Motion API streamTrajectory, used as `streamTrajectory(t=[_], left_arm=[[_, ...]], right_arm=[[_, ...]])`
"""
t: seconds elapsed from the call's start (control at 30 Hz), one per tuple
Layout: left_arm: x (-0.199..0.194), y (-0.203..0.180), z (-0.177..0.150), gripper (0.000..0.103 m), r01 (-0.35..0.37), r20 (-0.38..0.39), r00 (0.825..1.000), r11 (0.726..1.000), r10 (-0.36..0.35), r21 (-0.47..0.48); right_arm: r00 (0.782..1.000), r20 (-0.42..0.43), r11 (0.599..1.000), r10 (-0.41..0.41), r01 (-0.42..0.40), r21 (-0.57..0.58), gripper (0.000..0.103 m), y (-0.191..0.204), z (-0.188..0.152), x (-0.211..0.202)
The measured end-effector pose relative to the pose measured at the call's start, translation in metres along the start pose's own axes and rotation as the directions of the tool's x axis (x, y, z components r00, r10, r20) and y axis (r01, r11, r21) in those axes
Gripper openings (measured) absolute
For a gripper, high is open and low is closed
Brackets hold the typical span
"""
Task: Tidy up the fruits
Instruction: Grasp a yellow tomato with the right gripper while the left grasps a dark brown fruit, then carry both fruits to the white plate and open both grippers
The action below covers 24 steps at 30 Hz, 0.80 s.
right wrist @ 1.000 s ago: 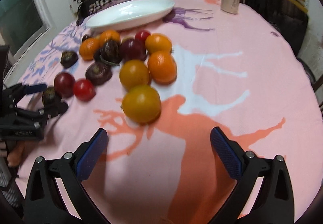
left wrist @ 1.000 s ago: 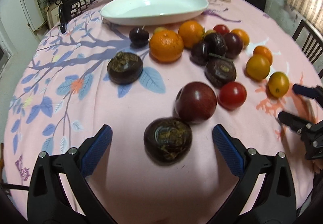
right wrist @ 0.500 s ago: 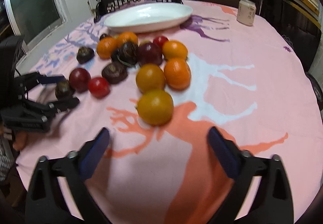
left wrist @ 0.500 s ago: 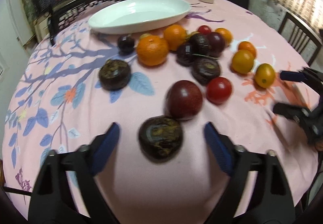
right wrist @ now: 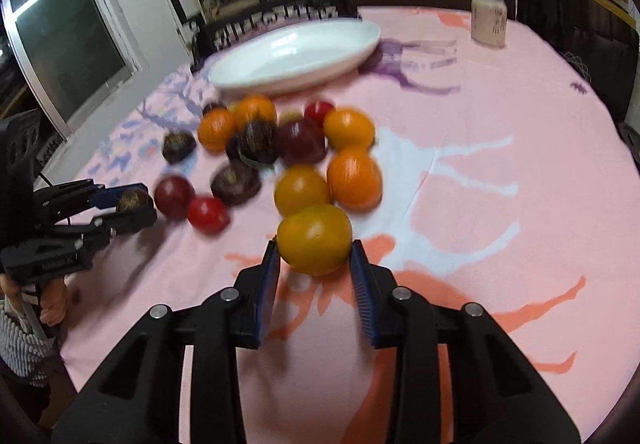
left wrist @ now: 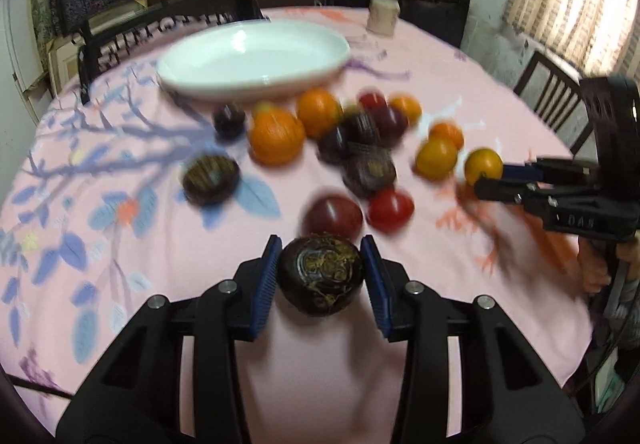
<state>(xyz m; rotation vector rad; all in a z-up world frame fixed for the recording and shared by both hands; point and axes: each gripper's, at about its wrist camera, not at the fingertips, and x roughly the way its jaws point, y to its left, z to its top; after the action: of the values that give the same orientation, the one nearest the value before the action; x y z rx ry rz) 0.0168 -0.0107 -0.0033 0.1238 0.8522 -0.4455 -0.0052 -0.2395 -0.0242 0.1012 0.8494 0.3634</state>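
A dark wrinkled fruit [left wrist: 321, 280] is clamped between the closing pads of the left hand-held gripper [left wrist: 321, 278]; a yellow-orange fruit [right wrist: 315, 238] is pinched likewise by the right hand-held gripper [right wrist: 315, 268], both at the near side of the pink-clothed table [right wrist: 500, 204], with the white dish [left wrist: 256, 60] far behind the remaining fruit.

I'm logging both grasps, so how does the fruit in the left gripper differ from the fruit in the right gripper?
The left gripper has a dark fruit, near-black purple with rough brownish marks; the right gripper has a yellow fruit, smooth and plain. The dark fruit sits deep between the pads; the yellow fruit sits at their tips. Both are roundish, pads touching each side, jaws closing.
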Motion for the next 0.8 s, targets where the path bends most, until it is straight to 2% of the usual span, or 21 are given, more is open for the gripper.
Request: streamTrajectory(t=[0.1,0.17,0.27,0.37,0.43,0.53,0.57,0.6,0.63,0.7,0.8], left_arm=[[-0.008,0.01,0.034,0.041,-0.018,0.047,0.999,1.0,0.019,-0.021],[-0.001,0.02,0.069,0.041,-0.05,0.082,0.995,0.998,0.053,-0.044],[0.022,0.038,0.11,0.041,-0.061,0.092,0.993,0.994,0.07,-0.094],[0.055,0.054,0.133,0.041,-0.101,0.064,0.992,0.986,0.11,-0.134],[0.073,0.065,0.141,0.041,-0.115,0.044,0.991,0.98,0.123,-0.16],[0.088,0.079,0.142,0.043,-0.065,0.023,0.997,0.977,0.071,-0.204],[0.09,0.08,0.141,0.044,-0.058,0.022,0.998,0.978,0.064,-0.2],[0.092,0.079,0.139,0.052,-0.062,0.02,0.998,0.98,0.067,-0.188],[0.092,0.078,0.139,0.063,-0.079,0.028,0.996,0.982,0.085,-0.171],[0.089,0.077,0.137,0.071,-0.089,0.045,0.994,0.982,0.098,-0.165],[0.085,0.08,0.136,0.071,-0.088,0.054,0.994,0.981,0.099,-0.172]], right_arm=[[0.998,0.067,1.0,0.001,-0.002,0.016,0.036,0.0,0.034,-0.011],[0.994,0.109,1.0,0.007,-0.01,0.022,0.036,0.003,0.061,-0.01],[0.989,0.151,0.999,0.013,-0.019,0.041,0.036,0.009,0.107,0.013],[0.991,0.13,0.998,0.013,-0.022,0.067,0.036,0.01,0.138,0.053],[0.995,0.096,0.996,0.029,-0.037,0.08,0.036,0.01,0.154,0.08],[0.997,0.078,0.996,0.02,-0.027,0.09,0.037,0.008,0.165,0.102],[0.997,0.076,0.996,0.013,-0.019,0.089,0.041,0.008,0.166,0.105],[0.997,0.072,0.996,0.0,-0.007,0.085,0.047,0.007,0.166,0.11],[0.997,0.074,0.997,-0.014,0.008,0.078,0.061,0.006,0.165,0.11],[0.994,0.109,0.998,-0.029,0.023,0.06,0.061,0.005,0.163,0.105],[0.99,0.143,0.998,-0.014,0.005,0.065,0.061,0.002,0.161,0.092]])
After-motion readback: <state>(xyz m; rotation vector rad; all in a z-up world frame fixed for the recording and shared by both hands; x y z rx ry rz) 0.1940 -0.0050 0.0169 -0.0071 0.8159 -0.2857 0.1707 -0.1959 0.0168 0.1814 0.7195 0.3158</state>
